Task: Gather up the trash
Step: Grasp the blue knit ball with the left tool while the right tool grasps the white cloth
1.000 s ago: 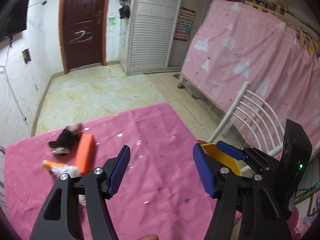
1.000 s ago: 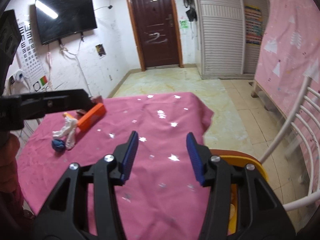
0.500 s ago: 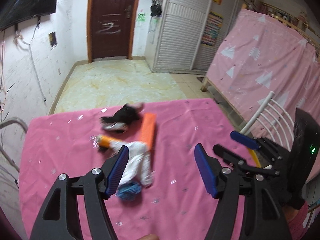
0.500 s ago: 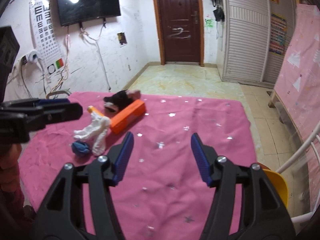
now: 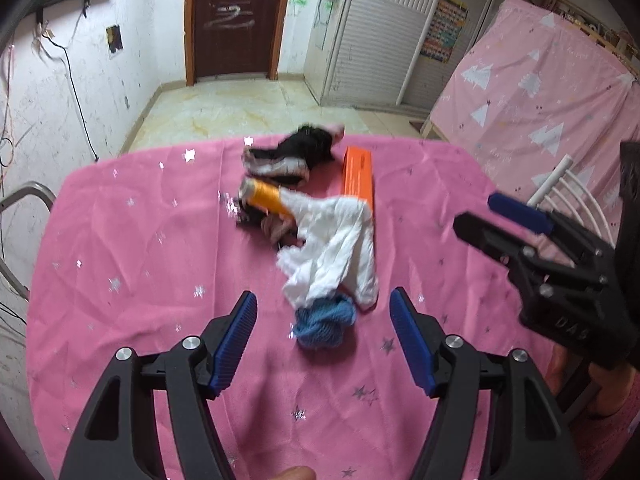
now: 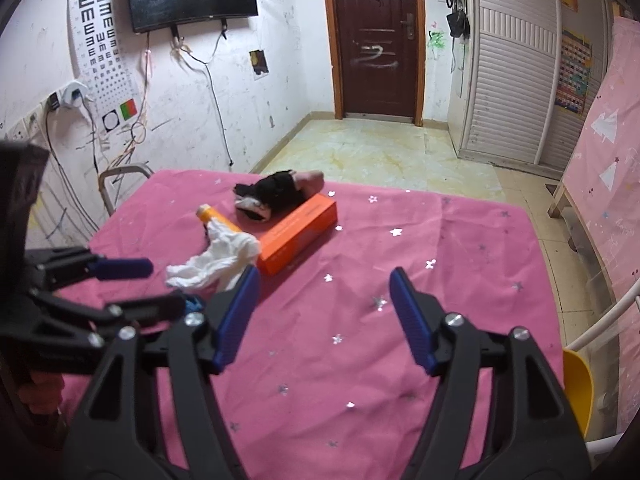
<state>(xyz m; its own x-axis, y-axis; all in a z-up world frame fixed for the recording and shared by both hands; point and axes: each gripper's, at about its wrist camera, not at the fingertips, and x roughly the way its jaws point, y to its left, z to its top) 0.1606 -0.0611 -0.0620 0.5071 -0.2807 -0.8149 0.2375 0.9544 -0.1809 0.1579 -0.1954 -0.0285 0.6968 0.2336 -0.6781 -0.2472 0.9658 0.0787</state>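
Hovering over the pink cloth [image 5: 132, 264], left gripper [image 5: 323, 342] spread wide, nothing between the pads, tilted down at the blue wad [image 5: 325, 323] lying just ahead of the fingertips. Likely lined up that way so the jaws can straddle the wad on the way down.

Off to the side, right gripper [image 6: 323, 314] with jaws opening, nothing between them, aimed at bare cloth short of the pile. Probably readying for a second piece while the left takes the nearest.

Just past the wad, touching or overlapping it: white tissue [image 5: 334, 254], crumpled, draped over one end of the orange tube [image 5: 266, 198]. Beside the tissue, orange box [image 6: 298, 232] lying flat. Beyond the box, at the far edge, black rag [image 5: 298, 152] with a pale lining. Under the tube, some dark scraps, too blurred to name.

All trash bunched in one heap near the far-left part of the table, well apart from the yellow bin [image 6: 576, 388] at the near right edge, presumably the drop point.

Loose, soft pieces: pinching the wad could drag the tissue along.
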